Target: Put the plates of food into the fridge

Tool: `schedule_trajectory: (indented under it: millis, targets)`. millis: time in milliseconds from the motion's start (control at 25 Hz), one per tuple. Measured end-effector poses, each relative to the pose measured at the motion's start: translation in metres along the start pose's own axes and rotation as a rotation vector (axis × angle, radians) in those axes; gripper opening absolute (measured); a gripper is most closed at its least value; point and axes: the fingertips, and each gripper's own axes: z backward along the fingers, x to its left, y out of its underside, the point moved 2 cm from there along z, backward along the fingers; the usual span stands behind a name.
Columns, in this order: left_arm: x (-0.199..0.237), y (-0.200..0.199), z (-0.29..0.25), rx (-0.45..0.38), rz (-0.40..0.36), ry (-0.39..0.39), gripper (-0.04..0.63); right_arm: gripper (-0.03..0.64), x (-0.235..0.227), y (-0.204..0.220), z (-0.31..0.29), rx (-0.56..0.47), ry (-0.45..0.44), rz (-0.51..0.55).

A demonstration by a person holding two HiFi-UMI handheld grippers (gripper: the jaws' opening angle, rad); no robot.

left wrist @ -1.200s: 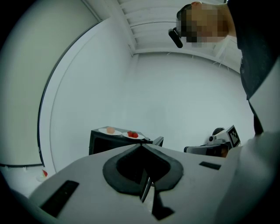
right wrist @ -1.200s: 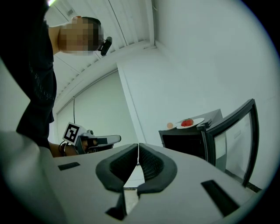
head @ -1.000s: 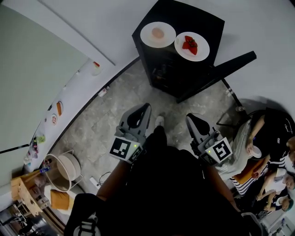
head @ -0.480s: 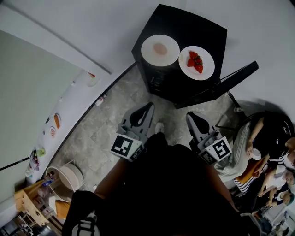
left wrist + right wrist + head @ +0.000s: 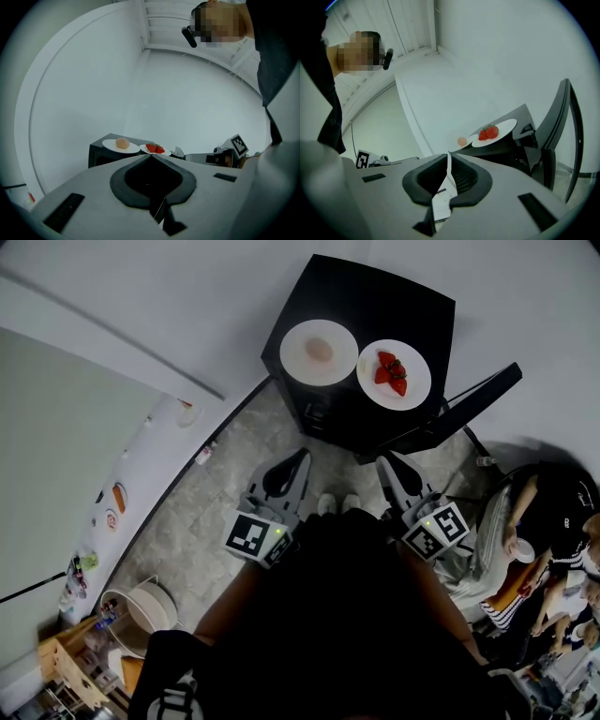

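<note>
A small black fridge [image 5: 380, 292] stands against the white wall with its door [image 5: 464, 401] swung open to the right. Two white plates rest on its top: one with a pale round piece of food [image 5: 319, 352] on the left, one with strawberries [image 5: 394, 373] on the right. Both grippers are held low in front of the fridge, short of it, pointing at it. My left gripper [image 5: 300, 457] is shut and empty; the left gripper view shows both plates [image 5: 121, 146] [image 5: 156, 150] beyond its tip [image 5: 151, 156]. My right gripper [image 5: 382, 461] [image 5: 448, 153] is shut and empty, and the strawberry plate [image 5: 494, 131] lies ahead of it.
Seated people [image 5: 553, 521] are close on the right. A white appliance front with magnets [image 5: 117, 498] runs along the left, and a round basket [image 5: 141, 601] sits at the lower left. The floor between me and the fridge is grey stone tile [image 5: 234, 456].
Both grippers have moved forward towards the fridge, which now sits lower and nearer in the head view. The right gripper has rolled a little. Jaws stay shut.
</note>
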Motion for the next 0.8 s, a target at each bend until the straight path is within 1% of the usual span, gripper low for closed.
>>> schedule_trajectory:
  millis: [200, 440, 520, 640, 720, 800]
  targets:
    - [0.000, -0.002, -0.006, 0.012, 0.010, -0.006, 0.024, 0.029, -0.020, -0.003, -0.006, -0.058, 0.027, -0.179]
    - [0.004, -0.004, -0.016, 0.015, 0.011, -0.024, 0.025, 0.034, -0.038, -0.007, -0.015, -0.111, 0.036, -0.315]
    - [0.005, -0.003, -0.019, 0.018, 0.015, -0.028, 0.025, 0.045, -0.044, -0.007, -0.019, -0.137, 0.036, -0.370]
    - [0.005, -0.002, -0.023, 0.018, 0.014, -0.029, 0.025, 0.091, -0.053, -0.008, -0.025, -0.176, 0.033, -0.460]
    - [0.005, -0.003, -0.025, 0.018, 0.008, -0.029, 0.025, 0.091, -0.058, -0.006, -0.027, -0.193, 0.041, -0.509]
    - [0.007, -0.004, -0.028, 0.021, 0.007, -0.033, 0.025, 0.098, -0.063, -0.007, -0.030, -0.205, 0.053, -0.537]
